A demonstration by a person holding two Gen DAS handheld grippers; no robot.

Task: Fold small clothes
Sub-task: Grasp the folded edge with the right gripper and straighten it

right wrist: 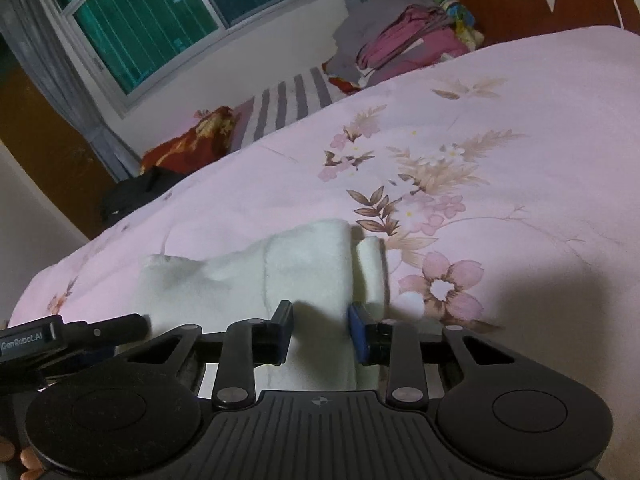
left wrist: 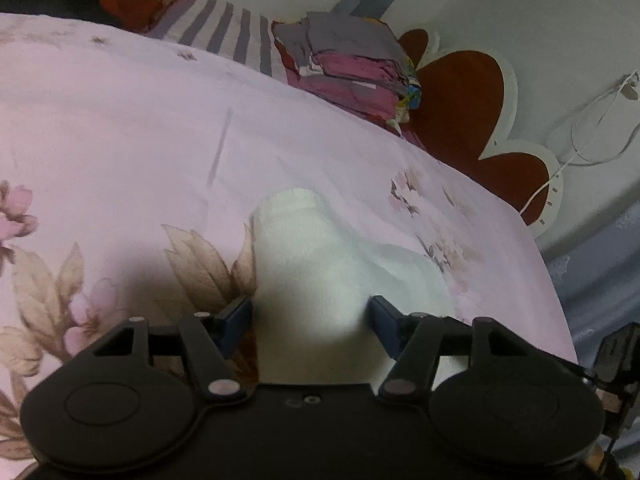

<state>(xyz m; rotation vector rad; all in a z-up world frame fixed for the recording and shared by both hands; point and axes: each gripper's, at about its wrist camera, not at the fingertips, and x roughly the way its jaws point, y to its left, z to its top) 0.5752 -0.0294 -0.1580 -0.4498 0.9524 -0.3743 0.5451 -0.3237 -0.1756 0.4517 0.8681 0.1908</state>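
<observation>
A small white fleece garment (left wrist: 320,248) lies on the pink floral bedsheet (left wrist: 120,128). In the left wrist view my left gripper (left wrist: 310,316) hangs over its near part with its jaws wide apart; the cloth shows in the gap and the blue pads stand clear of it. From the right wrist the same garment (right wrist: 280,276) looks folded, with a small roll at its right edge. My right gripper (right wrist: 322,330) sits low over it, jaws partly apart, white cloth showing between them without a visible pinch. One left-gripper finger (right wrist: 120,326) reaches in from the left.
A stack of folded clothes (left wrist: 348,64) sits at the far end of the bed by the red and white headboard (left wrist: 460,92). A red and gold cloth (right wrist: 188,140) and a black item (right wrist: 136,192) lie at the bed's other corner. The window (right wrist: 160,12) is behind.
</observation>
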